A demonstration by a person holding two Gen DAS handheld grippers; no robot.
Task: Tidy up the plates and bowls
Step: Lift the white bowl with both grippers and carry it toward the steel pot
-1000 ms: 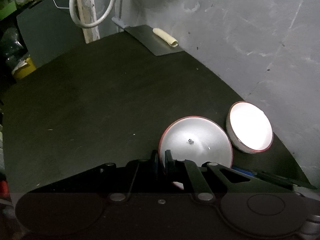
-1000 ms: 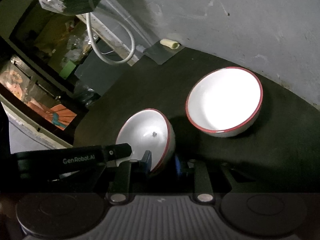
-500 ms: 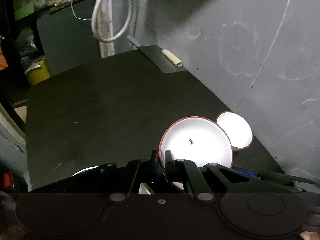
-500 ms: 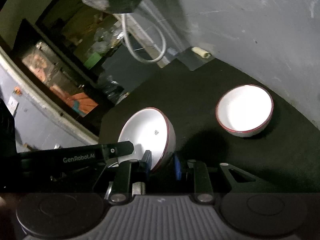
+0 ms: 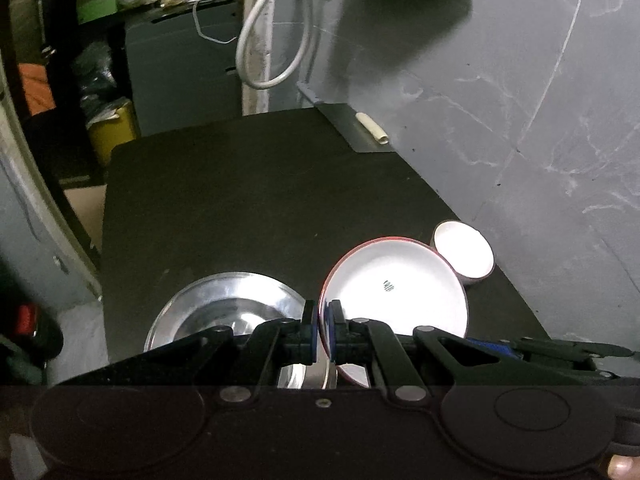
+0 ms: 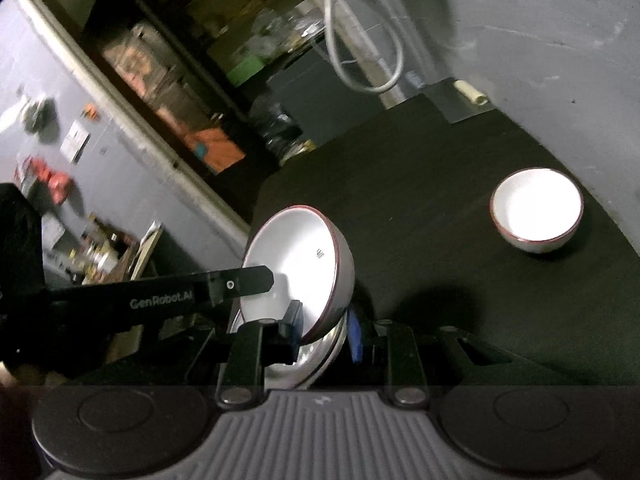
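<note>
Left wrist view: the left gripper (image 5: 323, 326) is pinched narrow on the near-left rim of a white red-rimmed bowl (image 5: 394, 286), which tilts its inside toward the camera above the dark table (image 5: 256, 208). To the left of the bowl, under the gripper, a steel plate (image 5: 224, 312) lies on the table; whether bowl and plate touch cannot be told from here. A second bowl (image 5: 464, 250), also white with a red rim, stands upright at the far right, close to the grey wall (image 5: 520, 80). At the far end of the table lie a grey sheet (image 5: 352, 132) and a pale roll (image 5: 372, 128). A white cable loop (image 5: 272, 52) hangs beyond. Right wrist view: the same held bowl (image 6: 298, 268) appears from its side, steeply tipped, with the black bar of the left gripper (image 6: 224, 286) reaching in from the left to its rim. The right gripper (image 6: 326, 330) straddles the bowl's lower edge with its blue-padded fingers (image 6: 355, 336) set fairly wide; contact is hard to judge, and the right pad seems to stand clear. Only an edge of the steel plate (image 6: 324, 356) shows, beneath the bowl. The second bowl (image 6: 536, 210) stands alone, well apart to the right. This view alone shows the cluttered shelves (image 6: 168, 80) at the left.
</note>
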